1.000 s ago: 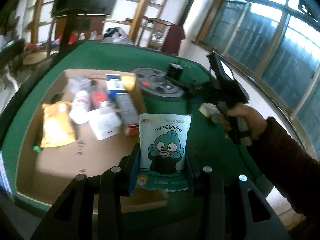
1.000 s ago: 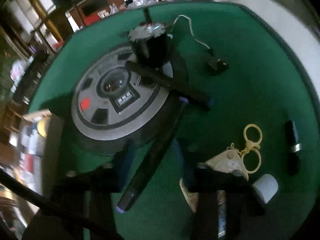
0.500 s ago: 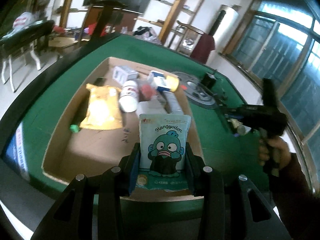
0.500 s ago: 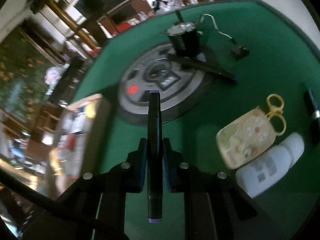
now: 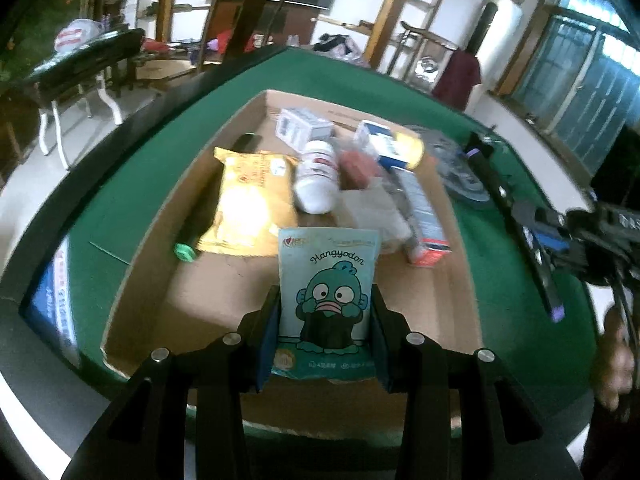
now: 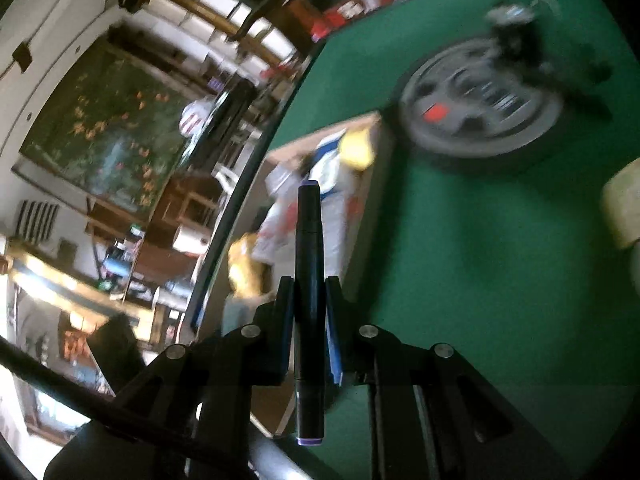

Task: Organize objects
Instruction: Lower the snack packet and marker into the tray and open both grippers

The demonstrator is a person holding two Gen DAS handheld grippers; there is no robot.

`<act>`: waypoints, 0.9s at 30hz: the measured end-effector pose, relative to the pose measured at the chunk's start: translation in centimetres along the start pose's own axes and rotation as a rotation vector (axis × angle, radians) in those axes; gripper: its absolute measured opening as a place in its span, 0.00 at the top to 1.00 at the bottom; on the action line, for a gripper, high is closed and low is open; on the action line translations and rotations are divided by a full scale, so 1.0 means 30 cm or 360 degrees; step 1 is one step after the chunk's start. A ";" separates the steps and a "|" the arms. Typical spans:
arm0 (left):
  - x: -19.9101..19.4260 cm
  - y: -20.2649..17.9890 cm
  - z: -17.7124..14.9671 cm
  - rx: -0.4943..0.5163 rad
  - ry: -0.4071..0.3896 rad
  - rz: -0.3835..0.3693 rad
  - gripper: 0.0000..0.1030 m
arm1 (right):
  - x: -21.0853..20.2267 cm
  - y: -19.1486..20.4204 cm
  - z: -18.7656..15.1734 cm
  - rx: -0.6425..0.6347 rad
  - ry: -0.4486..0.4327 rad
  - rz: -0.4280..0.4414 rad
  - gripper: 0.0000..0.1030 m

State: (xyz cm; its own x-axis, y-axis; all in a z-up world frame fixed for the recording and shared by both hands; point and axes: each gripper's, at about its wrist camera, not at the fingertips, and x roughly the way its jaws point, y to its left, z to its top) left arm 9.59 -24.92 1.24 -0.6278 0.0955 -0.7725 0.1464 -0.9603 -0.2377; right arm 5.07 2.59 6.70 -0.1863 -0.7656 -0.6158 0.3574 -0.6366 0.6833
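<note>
A teal "Hangyodon" pouch (image 5: 328,280) stands upright between the pads of my left gripper (image 5: 325,308), which is shut on it above the near end of the open cardboard box (image 5: 152,292). My right gripper (image 6: 309,292) is shut on a black marker (image 6: 308,232) with purple ends, which points toward the box's side wall (image 6: 366,208). In the left wrist view that marker (image 5: 516,216) and the right gripper (image 5: 540,240) hang over the green table to the right of the box.
The box holds a yellow snack bag (image 5: 248,200), a white bottle (image 5: 316,180), small cartons (image 5: 424,216) and a green cap (image 5: 185,251). A grey round disc (image 6: 480,100) with dark gear on it lies behind the box. A cream-coloured object (image 6: 624,208) sits at the right edge.
My right gripper shut on the marker, lifted it off the table and swung left toward the box. My left gripper carried the pouch farther over the box and tipped downward.
</note>
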 end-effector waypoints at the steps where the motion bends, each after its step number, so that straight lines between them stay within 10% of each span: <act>1: 0.003 0.005 0.002 0.0002 -0.0003 0.0023 0.66 | 0.030 0.015 -0.010 -0.0007 0.0026 0.0005 0.88; 24: -0.049 0.142 0.006 -0.0282 -0.0113 -0.0025 0.56 | 0.281 0.176 -0.103 -0.0372 0.0213 -0.0294 0.88; 27: -0.057 0.135 0.006 -0.0292 -0.0118 -0.0014 0.42 | 0.278 0.173 -0.106 -0.0427 0.0218 -0.0324 0.88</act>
State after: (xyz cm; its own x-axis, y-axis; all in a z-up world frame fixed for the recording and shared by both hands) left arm 11.12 -29.02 1.69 -0.6831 0.0776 -0.7262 0.2732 -0.8950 -0.3527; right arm 8.28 -6.80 3.86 -0.1605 -0.5947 -0.7877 0.5567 -0.7136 0.4253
